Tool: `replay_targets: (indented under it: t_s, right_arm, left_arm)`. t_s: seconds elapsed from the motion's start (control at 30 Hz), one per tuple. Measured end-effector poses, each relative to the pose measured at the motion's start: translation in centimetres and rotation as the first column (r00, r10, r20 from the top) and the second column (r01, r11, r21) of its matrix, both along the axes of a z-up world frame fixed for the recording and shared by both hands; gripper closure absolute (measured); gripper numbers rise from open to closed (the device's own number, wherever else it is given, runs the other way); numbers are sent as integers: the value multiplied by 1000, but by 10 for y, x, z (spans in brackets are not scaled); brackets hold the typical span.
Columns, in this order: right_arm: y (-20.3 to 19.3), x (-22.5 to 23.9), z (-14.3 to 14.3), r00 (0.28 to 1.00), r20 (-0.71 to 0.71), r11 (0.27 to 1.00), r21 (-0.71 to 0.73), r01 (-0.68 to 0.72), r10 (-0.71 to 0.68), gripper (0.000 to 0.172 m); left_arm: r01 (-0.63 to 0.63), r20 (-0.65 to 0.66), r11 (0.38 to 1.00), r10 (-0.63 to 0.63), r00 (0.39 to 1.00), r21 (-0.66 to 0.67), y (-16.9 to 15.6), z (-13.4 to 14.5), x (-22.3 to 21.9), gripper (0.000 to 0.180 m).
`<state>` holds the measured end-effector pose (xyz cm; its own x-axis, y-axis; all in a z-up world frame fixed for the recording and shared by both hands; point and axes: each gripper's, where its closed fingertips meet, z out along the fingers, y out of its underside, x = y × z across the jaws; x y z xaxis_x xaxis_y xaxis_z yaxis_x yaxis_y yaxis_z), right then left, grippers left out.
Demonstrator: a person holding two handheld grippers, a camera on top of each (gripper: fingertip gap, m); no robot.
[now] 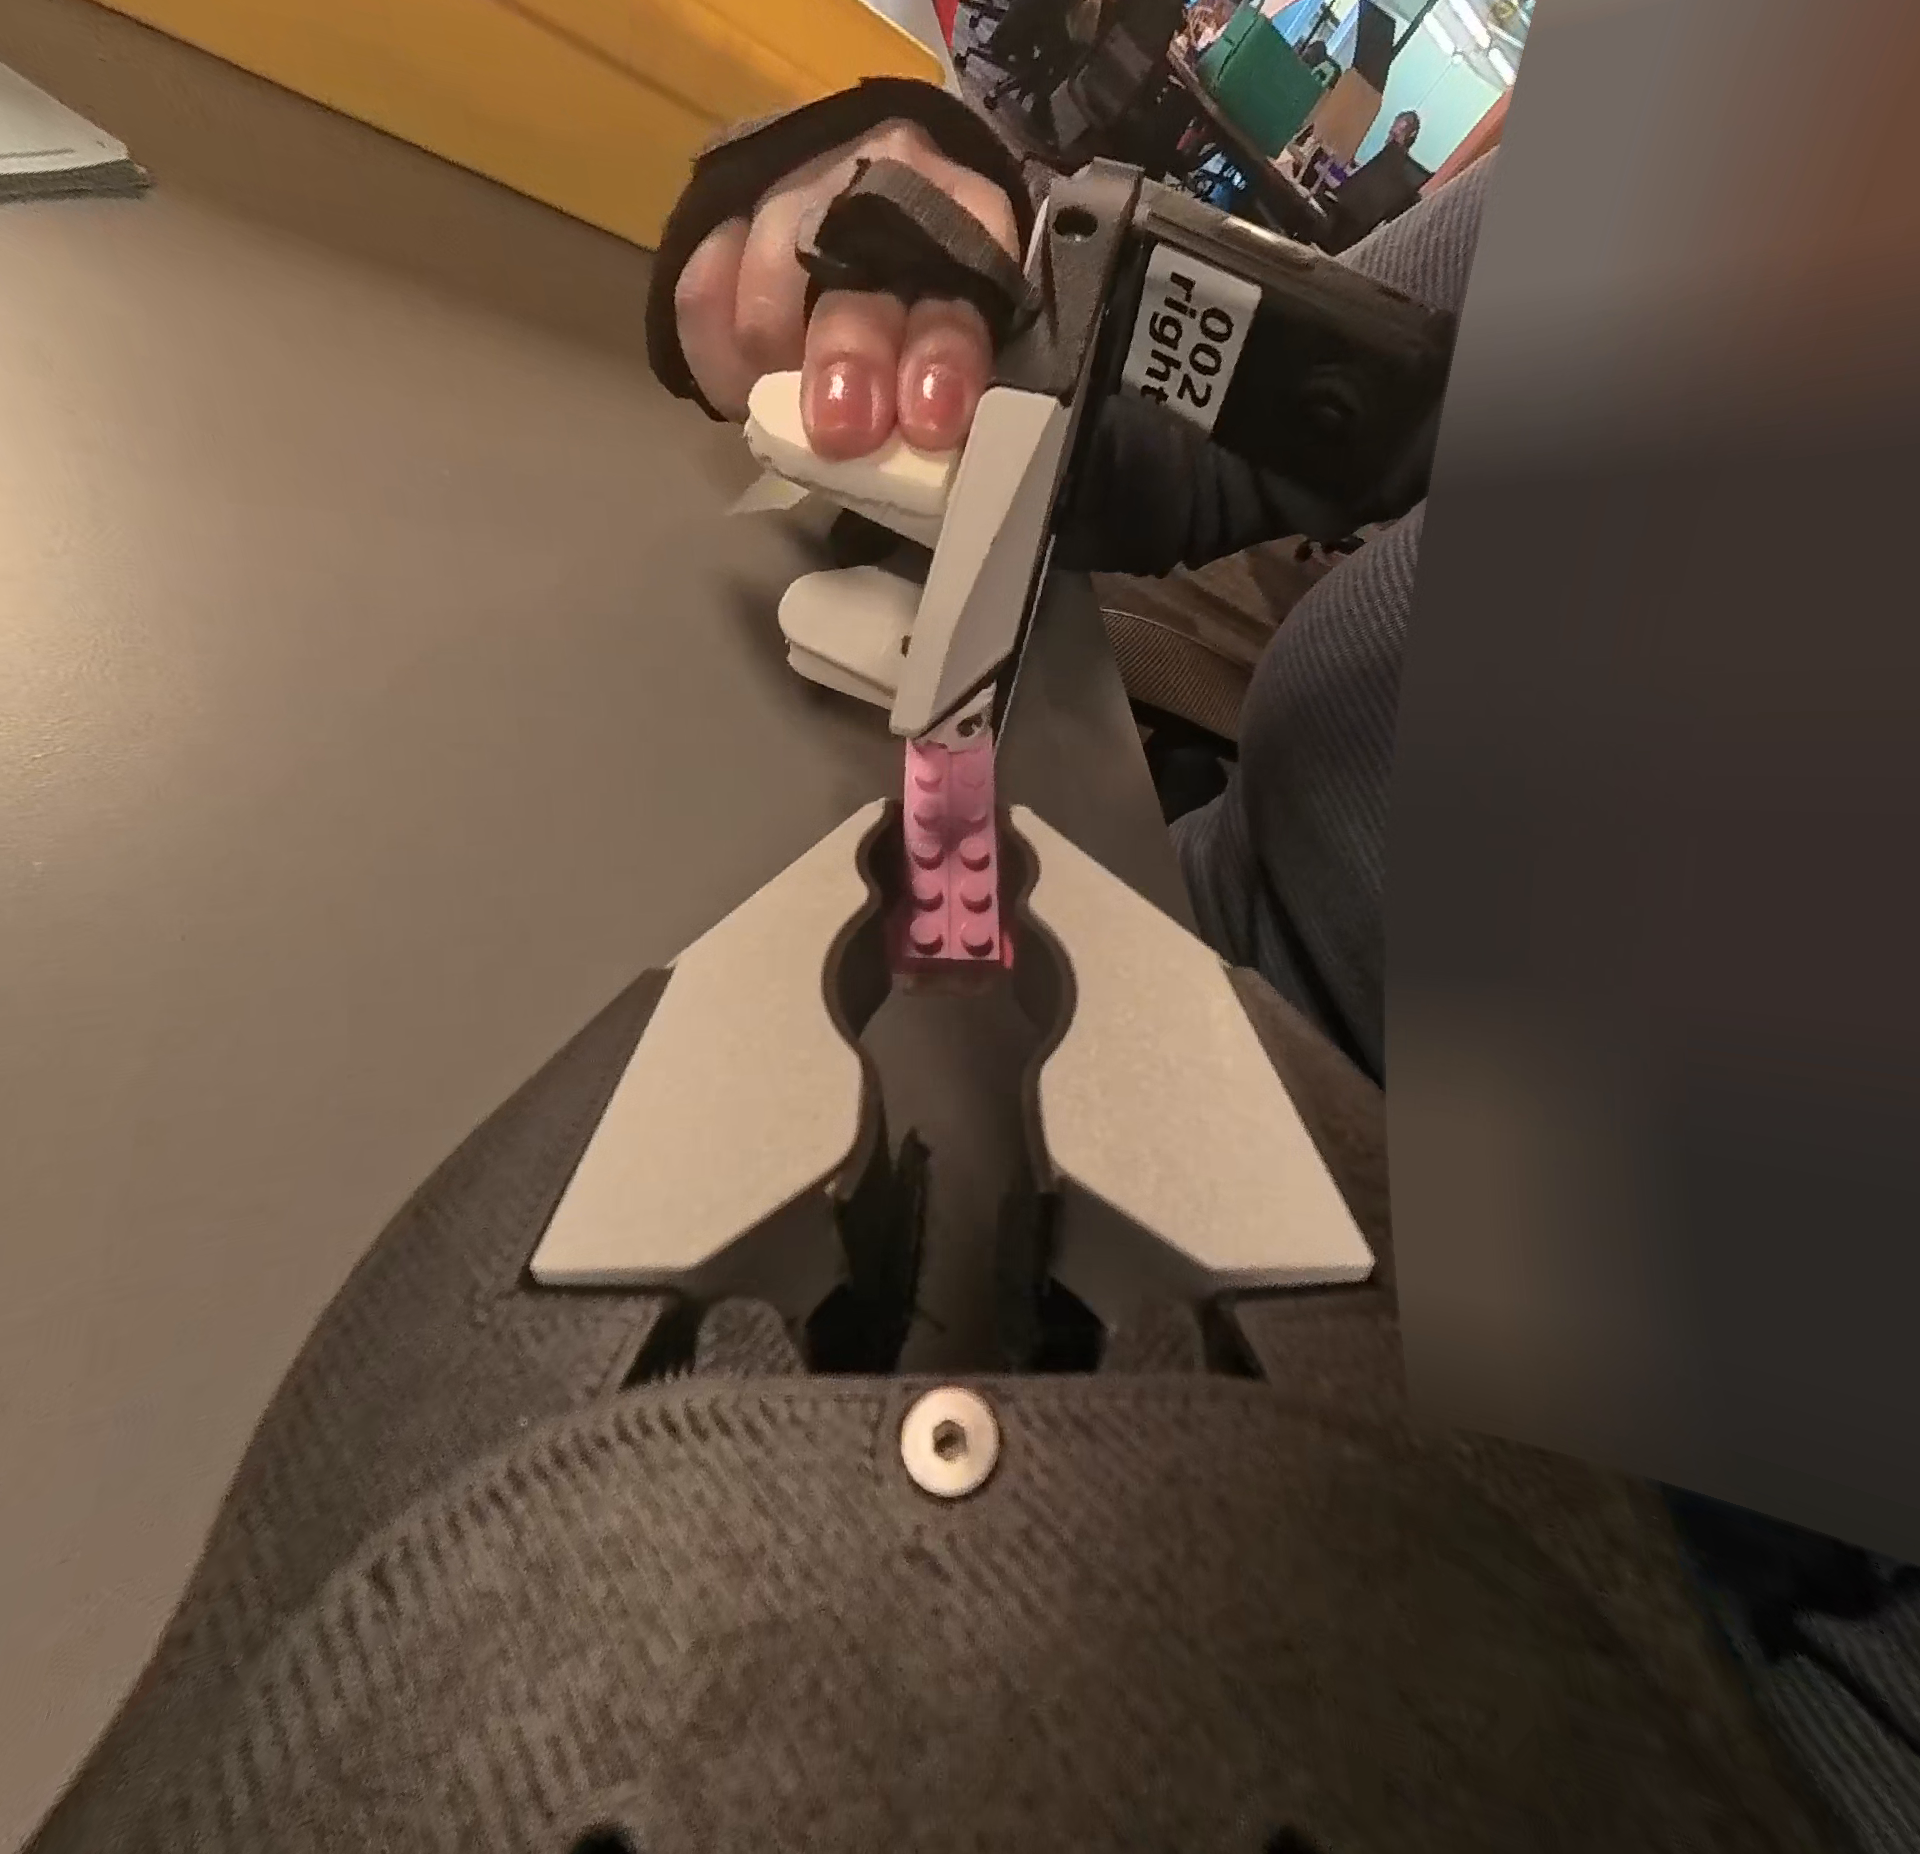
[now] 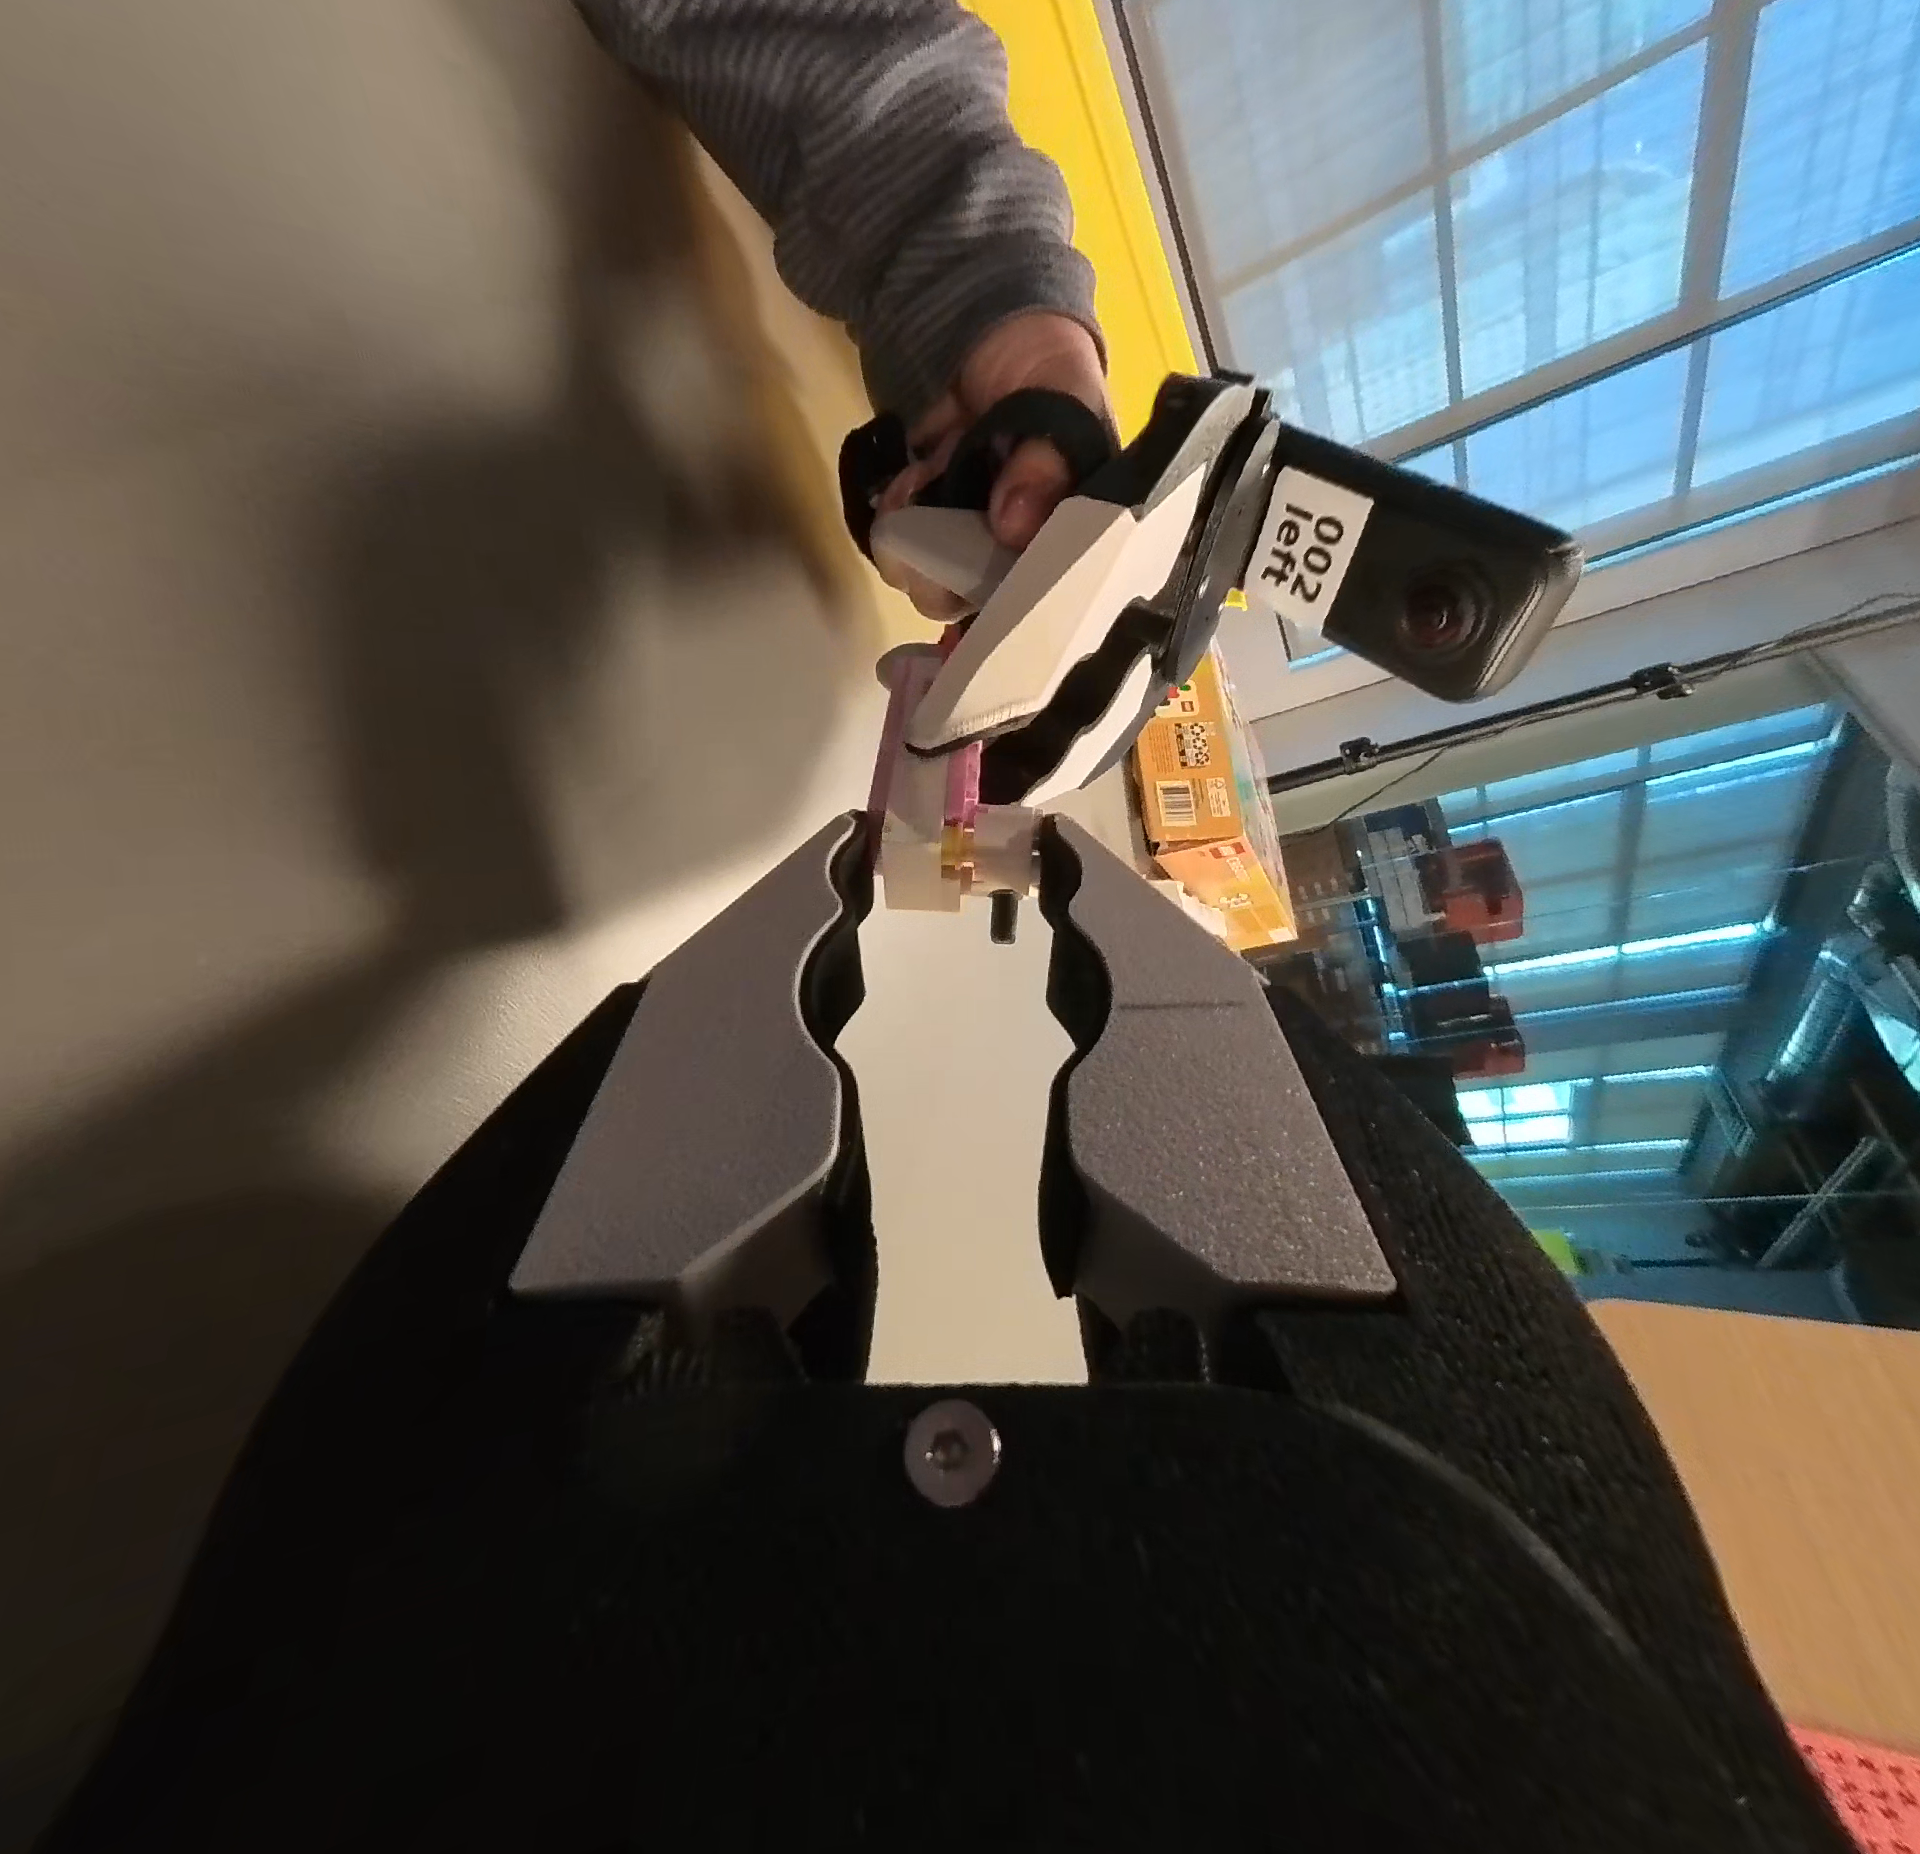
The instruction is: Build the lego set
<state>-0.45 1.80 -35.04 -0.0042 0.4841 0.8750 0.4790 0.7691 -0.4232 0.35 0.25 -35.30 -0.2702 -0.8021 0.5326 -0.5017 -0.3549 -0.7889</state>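
A small brick assembly hangs in the air between both grippers. In the left wrist view my left gripper (image 1: 951, 833) is shut on its pink studded plate (image 1: 951, 900), which runs lengthwise between the fingertips. The right gripper (image 1: 951, 729), held by a gloved hand (image 1: 831, 277), grips the plate's far end from above. In the right wrist view my right gripper (image 2: 954, 838) is shut on the white block end (image 2: 914, 869) of the assembly, which carries a small yellow piece (image 2: 951, 854) and a black peg (image 2: 1003, 916). The left gripper (image 2: 966, 744) clamps the pink plate (image 2: 961, 781) just beyond.
A grey table (image 1: 312, 661) lies below, with a yellow panel (image 1: 520, 59) along its far edge and a paper stack (image 1: 52, 152) at the left. Orange cardboard boxes (image 2: 1195, 776) stand behind the grippers. A person's grey sleeve (image 2: 883, 163) reaches in from above. Both grippers' tips are close together, under 4 cm apart.
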Motion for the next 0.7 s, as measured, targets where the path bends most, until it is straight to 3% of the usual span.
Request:
replay_targets:
  t_s: [0.5,0.7]
  right_arm:
    - [39,10,-13,950,148,945,223,238,-274,142]
    - [42,12,-13,942,163,944,205,259,-293,143]
  left_arm:
    - [-225,-93,973,229,969,60,33,-12,8,164]
    - [-243,-86,969,245,966,30,35,-11,9,164]
